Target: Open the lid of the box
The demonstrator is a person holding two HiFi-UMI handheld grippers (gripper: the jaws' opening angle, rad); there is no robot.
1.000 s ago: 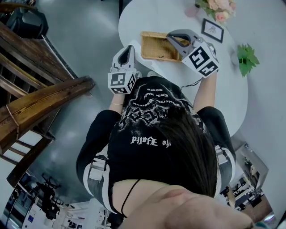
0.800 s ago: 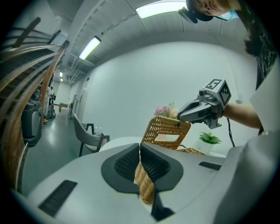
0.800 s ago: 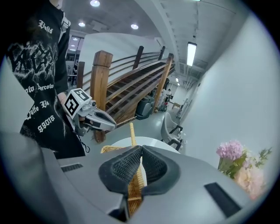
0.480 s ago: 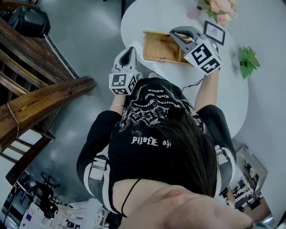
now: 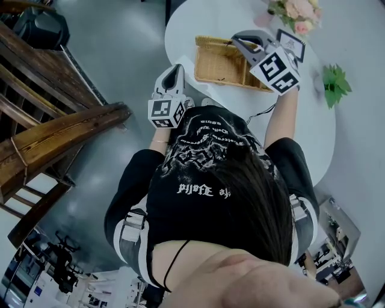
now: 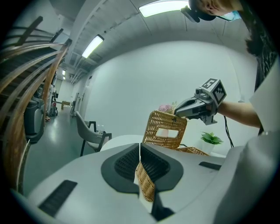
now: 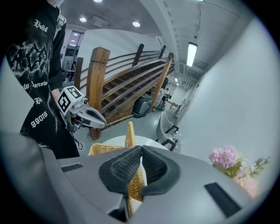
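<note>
The left gripper (image 5: 177,66) was clenched on wicker at the end of the box (image 5: 219,65), evidently to hold it down on the table (image 5: 313,132). The right gripper (image 5: 237,41) was clenched on the top edge of the lid (image 6: 165,130), which stood upright, judged about half open. A framed card (image 5: 295,43) stood just beside the right gripper, with flowers (image 5: 295,11) and a plant (image 5: 334,81) near. The card could obstruct further travel of that gripper.
</note>
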